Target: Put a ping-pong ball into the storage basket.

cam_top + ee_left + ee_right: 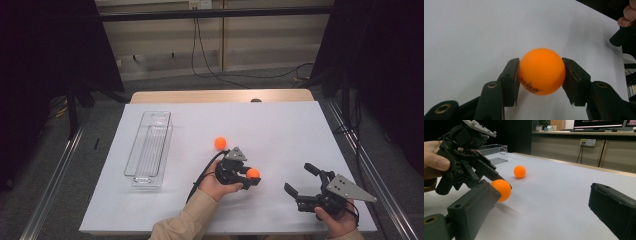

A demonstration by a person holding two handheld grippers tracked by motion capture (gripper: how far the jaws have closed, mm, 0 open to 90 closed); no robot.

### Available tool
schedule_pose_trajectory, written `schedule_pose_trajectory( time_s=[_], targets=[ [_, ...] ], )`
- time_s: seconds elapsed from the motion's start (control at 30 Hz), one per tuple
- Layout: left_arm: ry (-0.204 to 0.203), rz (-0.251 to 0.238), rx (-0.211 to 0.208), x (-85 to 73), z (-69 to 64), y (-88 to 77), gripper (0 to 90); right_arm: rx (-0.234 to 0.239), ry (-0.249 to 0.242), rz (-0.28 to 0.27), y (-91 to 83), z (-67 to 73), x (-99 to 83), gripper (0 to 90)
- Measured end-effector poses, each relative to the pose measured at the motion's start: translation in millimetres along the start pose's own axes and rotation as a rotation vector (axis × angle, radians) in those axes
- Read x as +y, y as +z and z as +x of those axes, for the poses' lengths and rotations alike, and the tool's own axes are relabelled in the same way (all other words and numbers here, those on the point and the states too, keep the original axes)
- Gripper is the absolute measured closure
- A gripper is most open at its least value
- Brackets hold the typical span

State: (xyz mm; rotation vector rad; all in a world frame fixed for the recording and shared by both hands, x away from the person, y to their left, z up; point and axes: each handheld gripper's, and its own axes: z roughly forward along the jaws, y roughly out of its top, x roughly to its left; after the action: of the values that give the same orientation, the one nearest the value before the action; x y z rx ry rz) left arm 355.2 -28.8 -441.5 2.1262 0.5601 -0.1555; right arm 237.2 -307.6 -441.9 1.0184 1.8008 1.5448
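Clear plastic tray (148, 150) lies lengthwise on the left part of the white-covered desk (280, 125), empty as far as visible. Second orange ball (220, 143) rests loose on the desk, right of the tray, well apart from it. Black cable (210, 70) trails across the floor beyond the desk.

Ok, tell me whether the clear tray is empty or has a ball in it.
Empty: the clear tray holds nothing; one orange ball lies on the table, the other ball sits in the left tool.
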Motion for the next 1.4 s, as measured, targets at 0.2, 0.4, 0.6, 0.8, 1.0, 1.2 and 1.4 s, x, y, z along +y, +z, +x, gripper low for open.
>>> schedule_pose_trajectory(
  time_s=[0.2,0.4,0.6,0.8,1.0,1.2,1.4],
  targets=[
    [-0.014,-0.003,0.008,-0.2,3.0,-4.4,50.9,-0.002,-0.001,0.001,-0.1,-0.3,0.0,4.1],
    [-0.021,-0.011,0.015,0.2,4.7,-7.9,50.9,0.002,0.002,0.0,0.3,0.0,0.1,4.1],
    [-0.023,-0.011,0.029,1.6,7.4,-13.3,50.9,-0.001,-0.001,0.001,0.0,-0.3,0.2,4.1],
    [-0.032,-0.028,0.042,3.4,10.3,-20.3,50.9,-0.002,0.001,-0.001,0.1,-0.3,0.3,4.1],
    [-0.035,-0.034,0.051,4.3,12.5,-25.0,50.9,-0.002,-0.003,0.0,-0.2,-0.5,0.4,4.1],
    [-0.038,-0.036,0.06,5.1,14.8,-29.6,50.9,-0.001,0.001,0.0,0.1,0.1,0.5,4.1],
    [-0.052,-0.049,0.067,4.9,17.7,-33.8,50.9,0.0,-0.001,-0.001,0.2,0.2,0.5,4.2]
  ],
)
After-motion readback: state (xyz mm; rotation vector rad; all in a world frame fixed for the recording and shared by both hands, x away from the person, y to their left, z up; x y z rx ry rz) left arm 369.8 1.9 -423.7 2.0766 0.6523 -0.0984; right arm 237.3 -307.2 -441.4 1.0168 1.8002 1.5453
